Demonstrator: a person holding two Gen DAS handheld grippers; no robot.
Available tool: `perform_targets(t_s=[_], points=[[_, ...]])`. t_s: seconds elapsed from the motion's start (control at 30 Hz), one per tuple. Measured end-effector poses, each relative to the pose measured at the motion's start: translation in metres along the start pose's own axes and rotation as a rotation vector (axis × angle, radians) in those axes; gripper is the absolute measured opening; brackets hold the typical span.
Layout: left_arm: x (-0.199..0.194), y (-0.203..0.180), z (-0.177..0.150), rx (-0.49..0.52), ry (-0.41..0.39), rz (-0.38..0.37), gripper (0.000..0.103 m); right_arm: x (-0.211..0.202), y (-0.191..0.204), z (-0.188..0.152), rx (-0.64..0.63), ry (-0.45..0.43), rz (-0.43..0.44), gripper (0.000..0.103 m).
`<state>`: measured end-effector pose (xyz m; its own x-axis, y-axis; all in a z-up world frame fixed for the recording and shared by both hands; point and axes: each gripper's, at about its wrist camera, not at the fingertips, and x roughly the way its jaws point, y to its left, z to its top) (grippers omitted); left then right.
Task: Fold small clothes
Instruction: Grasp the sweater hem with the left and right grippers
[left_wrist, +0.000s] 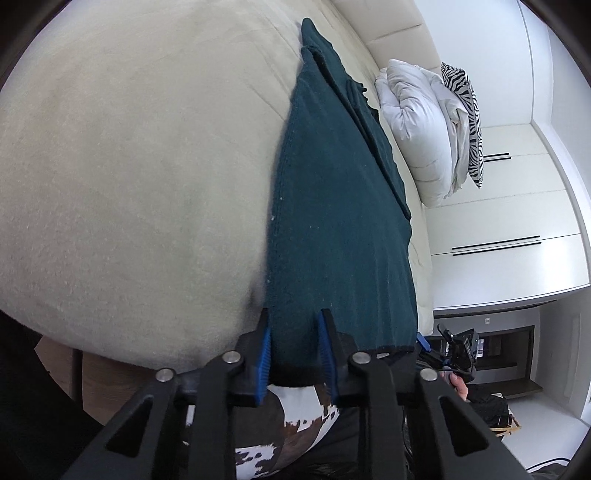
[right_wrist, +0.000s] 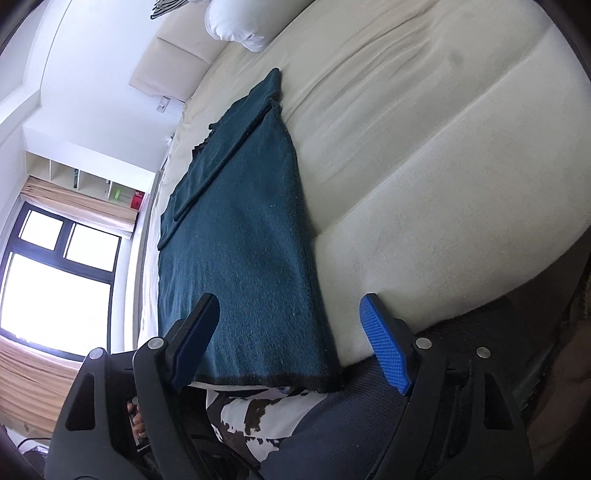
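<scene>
Left wrist view: our left gripper (left_wrist: 295, 350) pinches the near hem of the teal garment (left_wrist: 332, 221), which lies flat on the bed (left_wrist: 129, 166).
Right gripper (right_wrist: 288, 343) hangs spread over the other hem corner (right_wrist: 317, 384); closing off-edge risks a lopsided fold. No containers visible.

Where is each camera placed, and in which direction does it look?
Left wrist: on the left tool, looking along the teal garment on the bed; its fingers pinch the near hem.
Right wrist: on the right tool, open at the hem's other corner; a hand shows.
Shared: garment, bed, white pillow.
</scene>
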<state>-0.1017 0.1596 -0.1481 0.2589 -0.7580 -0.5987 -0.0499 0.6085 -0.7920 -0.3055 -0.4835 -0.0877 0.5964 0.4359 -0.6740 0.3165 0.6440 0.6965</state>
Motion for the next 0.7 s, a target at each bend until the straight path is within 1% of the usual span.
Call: perform_targets(t_s=[0.03,0.17,0.33,0.43,0.57,0.7], points=[[0.001,0.000,0.000,0.004,0.002,0.010,0.014,-0.001,0.000,0.000,-0.001,0.008,-0.004,0.074],[0.001,-0.002,0.000,0.013,0.000,0.035,0.010,-0.002,0.000,0.000,-0.010,0.048,-0.032,0.074],[0.001,-0.006,0.000,0.031,-0.003,0.050,0.009,0.010,0.005,0.000,-0.011,0.140,-0.030,0.073],[0.002,-0.007,0.001,0.036,-0.004,0.055,0.009,0.023,0.008,-0.002,-0.017,0.193,-0.050,0.072],[0.002,-0.005,-0.001,0.034,-0.006,0.051,0.009,0.029,0.009,0.001,-0.010,0.223,-0.061,0.071],[0.001,-0.004,-0.002,0.035,-0.008,0.047,0.008,0.037,0.014,0.000,-0.023,0.275,-0.071,0.070]])
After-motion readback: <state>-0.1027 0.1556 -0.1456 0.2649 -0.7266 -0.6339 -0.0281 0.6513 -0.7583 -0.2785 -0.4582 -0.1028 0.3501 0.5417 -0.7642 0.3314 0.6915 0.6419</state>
